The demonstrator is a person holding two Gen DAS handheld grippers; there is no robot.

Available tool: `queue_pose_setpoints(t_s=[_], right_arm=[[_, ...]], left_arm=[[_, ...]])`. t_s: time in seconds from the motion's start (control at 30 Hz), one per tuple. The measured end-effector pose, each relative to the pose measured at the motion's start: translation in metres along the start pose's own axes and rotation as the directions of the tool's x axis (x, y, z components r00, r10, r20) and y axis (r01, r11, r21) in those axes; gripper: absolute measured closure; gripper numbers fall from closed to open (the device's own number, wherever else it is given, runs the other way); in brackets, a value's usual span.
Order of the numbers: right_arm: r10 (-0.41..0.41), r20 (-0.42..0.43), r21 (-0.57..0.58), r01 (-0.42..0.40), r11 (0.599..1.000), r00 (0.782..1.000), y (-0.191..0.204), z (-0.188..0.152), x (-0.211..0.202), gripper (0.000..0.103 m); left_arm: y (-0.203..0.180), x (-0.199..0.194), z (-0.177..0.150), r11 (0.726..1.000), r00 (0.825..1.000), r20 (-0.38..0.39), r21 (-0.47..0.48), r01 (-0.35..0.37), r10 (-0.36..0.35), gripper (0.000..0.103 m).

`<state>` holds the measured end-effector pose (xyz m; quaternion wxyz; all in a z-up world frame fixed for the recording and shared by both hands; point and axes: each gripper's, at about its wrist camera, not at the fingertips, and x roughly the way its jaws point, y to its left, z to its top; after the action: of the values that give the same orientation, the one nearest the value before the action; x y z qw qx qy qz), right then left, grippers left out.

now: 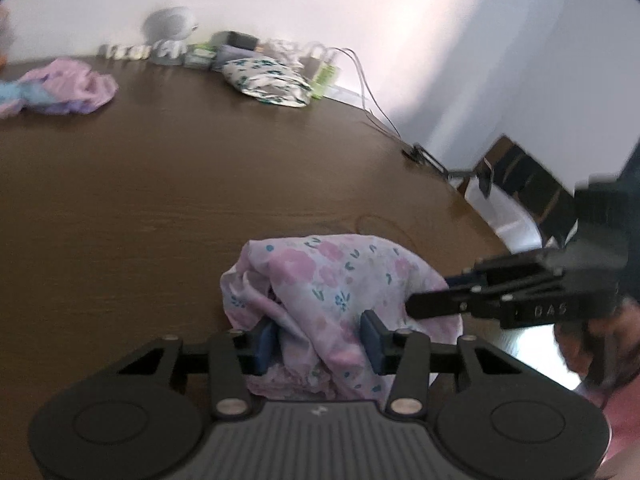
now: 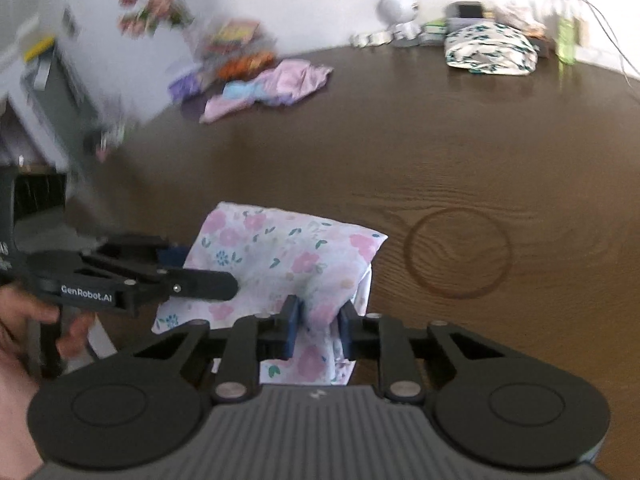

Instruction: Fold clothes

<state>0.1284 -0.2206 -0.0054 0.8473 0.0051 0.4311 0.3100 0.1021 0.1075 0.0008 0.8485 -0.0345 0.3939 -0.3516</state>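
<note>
A floral garment (image 1: 336, 284) is lying bunched on the near part of the dark wooden worktop (image 1: 180, 184), and both tools are working on it. The left hand-held gripper (image 1: 318, 340) is reaching into the cloth from the near edge, its jaws standing at a middling width with a fold of the fabric between the blue pads (image 1: 372, 338); the pads are touching the cloth on both sides. The right hand-held gripper (image 2: 318, 330) is pinching a narrow gathered ridge of the same garment between its pads (image 2: 290, 328), jaws drawn close together. Each tool is showing in the other's view, coming in from the side just beside the garment.

Far across the worktop, well apart from the tools, two more cloth items are resting: a crumpled pink and blue pile (image 2: 272, 84) and a folded white bundle with green print (image 2: 490, 52). A small white figure (image 2: 402, 16) is standing against the wall near them. No container's contents are showing clearly. A ring-shaped mark (image 2: 458, 252) is showing in the wood beside the garment.
</note>
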Motion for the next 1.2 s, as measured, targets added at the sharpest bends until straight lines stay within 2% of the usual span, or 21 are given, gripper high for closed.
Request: queue_pose_setpoints(t_s=[0.13, 0.23, 0.33, 0.37, 0.47, 0.57, 0.6, 0.63, 0.7, 0.77, 0.8, 0.93, 1.13, 1.2], right_arm=[[-0.044, -0.049, -0.076, 0.04, 0.996, 0.998, 0.01, 0.0, -0.001, 0.083], [-0.046, -0.042, -0.07, 0.043, 0.997, 0.998, 0.009, -0.003, -0.003, 0.082], [-0.043, 0.025, -0.017, 0.043, 0.999, 0.999, 0.0, -0.006, -0.02, 0.067], [-0.047, 0.06, 0.005, 0.047, 0.999, 0.997, -0.004, -0.007, -0.029, 0.056], [-0.075, 0.188, 0.047, 0.067, 0.997, 0.979, -0.002, -0.019, -0.051, 0.054], [-0.097, 0.298, 0.05, 0.086, 0.995, 0.949, 0.01, -0.033, -0.063, 0.058], [-0.095, 0.313, 0.029, 0.091, 0.995, 0.945, 0.017, -0.037, -0.059, 0.067], [-0.099, 0.311, 0.006, 0.103, 0.995, 0.945, 0.025, -0.041, -0.052, 0.073], [-0.113, 0.297, -0.03, 0.128, 0.991, 0.948, 0.036, -0.048, -0.036, 0.082], [-0.129, 0.28, -0.026, 0.142, 0.99, 0.951, 0.04, -0.052, -0.023, 0.084], [-0.132, 0.271, -0.018, 0.142, 0.99, 0.953, 0.041, -0.054, -0.017, 0.085], [-0.099, 0.245, -0.02, 0.107, 0.994, 0.964, 0.049, -0.063, -0.003, 0.085], [-0.086, 0.245, -0.036, 0.097, 0.995, 0.966, 0.053, -0.066, -0.003, 0.085], [-0.06, 0.27, -0.02, 0.068, 0.997, 0.961, 0.049, -0.06, -0.015, 0.084]], left_arm=[[-0.016, 0.003, -0.001, 0.999, 1.0, -0.011, 0.041, -0.025, 0.026, 0.061], [-0.013, 0.002, -0.001, 1.0, 1.0, -0.01, 0.01, -0.017, 0.017, 0.061], [-0.005, -0.013, 0.002, 0.999, 1.0, 0.023, -0.035, 0.004, -0.004, 0.053], [-0.003, -0.02, 0.004, 0.999, 0.999, 0.044, -0.04, -0.007, 0.009, 0.048], [0.002, -0.039, 0.011, 0.998, 0.994, 0.107, -0.046, -0.032, 0.037, 0.045], [-0.004, -0.041, 0.023, 1.0, 0.992, 0.129, -0.006, -0.002, 0.002, 0.047], [-0.008, -0.037, 0.026, 1.0, 0.992, 0.126, 0.016, 0.002, -0.004, 0.051], [-0.014, -0.032, 0.03, 0.999, 0.993, 0.117, 0.045, 0.008, -0.013, 0.056], [-0.025, -0.017, 0.035, 0.995, 0.996, 0.082, 0.1, 0.014, -0.022, 0.075], [-0.031, -0.005, 0.036, 0.989, 0.999, 0.046, 0.149, -0.014, 0.007, 0.089], [-0.033, 0.002, 0.036, 0.984, 0.999, 0.029, 0.174, -0.029, 0.024, 0.093], [-0.023, 0.014, 0.028, 0.984, 0.999, -0.003, 0.176, -0.04, 0.041, 0.094], [-0.002, 0.013, 0.021, 0.996, 1.0, 0.008, 0.089, 0.015, -0.016, 0.094], [-0.011, -0.002, 0.022, 0.993, 0.998, 0.04, 0.116, 0.036, -0.041, 0.08]])
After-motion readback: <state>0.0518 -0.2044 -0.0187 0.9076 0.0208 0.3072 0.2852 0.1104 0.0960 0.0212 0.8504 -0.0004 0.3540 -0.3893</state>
